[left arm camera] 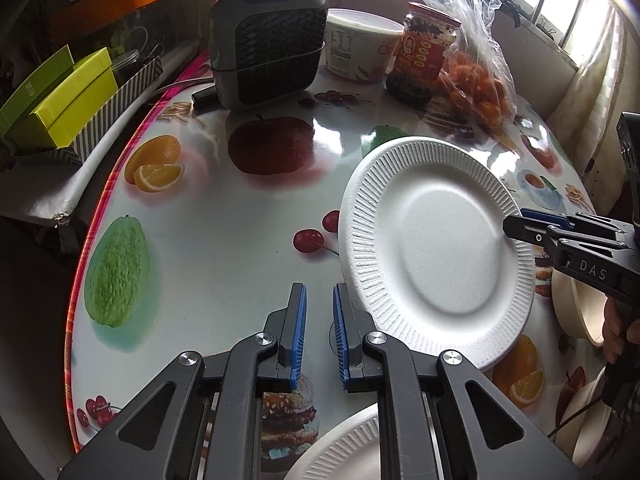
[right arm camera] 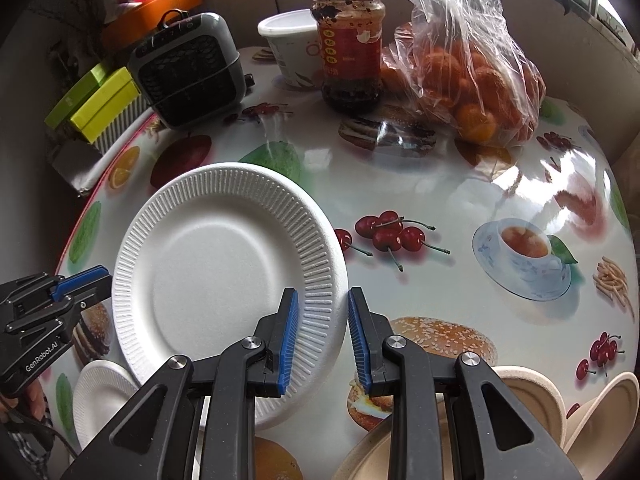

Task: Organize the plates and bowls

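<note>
Both jaws spread: left gripper (left arm camera: 320,336) beside the near-left rim of the white foam plate (left arm camera: 436,248), right gripper (right arm camera: 323,340) straddling its rim without pinching. Plate tilted above the fruit-print table (right arm camera: 460,184). Smaller white plate (right arm camera: 102,396) flat near the table's edge. Beige bowls (right arm camera: 532,404) stacked at lower right. Bag of oranges (right arm camera: 472,80), heater (right arm camera: 188,68), jar (right arm camera: 350,44) well behind.

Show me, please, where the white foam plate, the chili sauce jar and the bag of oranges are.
white foam plate (right arm camera: 208,272), right wrist view, flat centre.
chili sauce jar (right arm camera: 349,46), right wrist view, red label.
bag of oranges (right arm camera: 476,80), right wrist view, fruit inside.
</note>
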`<state>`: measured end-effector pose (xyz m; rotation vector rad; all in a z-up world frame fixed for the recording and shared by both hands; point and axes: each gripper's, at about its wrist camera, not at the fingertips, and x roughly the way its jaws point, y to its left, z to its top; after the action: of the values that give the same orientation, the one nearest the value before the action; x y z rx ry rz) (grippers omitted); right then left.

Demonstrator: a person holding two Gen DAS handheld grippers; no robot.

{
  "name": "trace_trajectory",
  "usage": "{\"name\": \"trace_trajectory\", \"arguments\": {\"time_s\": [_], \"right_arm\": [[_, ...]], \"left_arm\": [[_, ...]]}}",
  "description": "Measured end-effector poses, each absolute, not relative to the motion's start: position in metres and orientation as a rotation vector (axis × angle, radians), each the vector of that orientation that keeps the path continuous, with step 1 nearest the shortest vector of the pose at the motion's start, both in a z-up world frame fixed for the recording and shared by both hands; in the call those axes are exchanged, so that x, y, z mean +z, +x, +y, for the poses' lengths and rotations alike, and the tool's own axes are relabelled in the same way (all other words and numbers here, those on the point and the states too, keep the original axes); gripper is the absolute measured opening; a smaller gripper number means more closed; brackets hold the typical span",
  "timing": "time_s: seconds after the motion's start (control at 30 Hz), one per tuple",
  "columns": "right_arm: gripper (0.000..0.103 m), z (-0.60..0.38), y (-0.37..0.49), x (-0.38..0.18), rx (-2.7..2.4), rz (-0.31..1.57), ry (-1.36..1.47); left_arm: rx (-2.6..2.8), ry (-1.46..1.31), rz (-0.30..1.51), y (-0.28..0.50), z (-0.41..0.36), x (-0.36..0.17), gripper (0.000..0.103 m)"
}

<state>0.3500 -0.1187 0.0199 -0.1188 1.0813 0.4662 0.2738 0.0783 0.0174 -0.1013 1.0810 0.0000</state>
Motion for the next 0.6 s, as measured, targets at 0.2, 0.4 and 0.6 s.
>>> {"name": "trace_trajectory", "arguments": {"time_s": [0.2,0.4,0.6], "right_arm": [[0.024,-0.123,0.346,0.024,0.47,1.071,-0.106],[0.024,-0.126,0.339,0.029,0.474,1.06,-0.1],[0.024,-0.13,0.328,0.035,0.477,1.05,-0.094]], "left_arm": [[-0.006,-0.104,1.077,0.27,0.077,0.019,0.013],[-0.007,-0.105,1.067,0.263,0.077,0.024,0.013],[-0.01,-0.103,1.052,0.254,0.075,0.031,0.013]]}}
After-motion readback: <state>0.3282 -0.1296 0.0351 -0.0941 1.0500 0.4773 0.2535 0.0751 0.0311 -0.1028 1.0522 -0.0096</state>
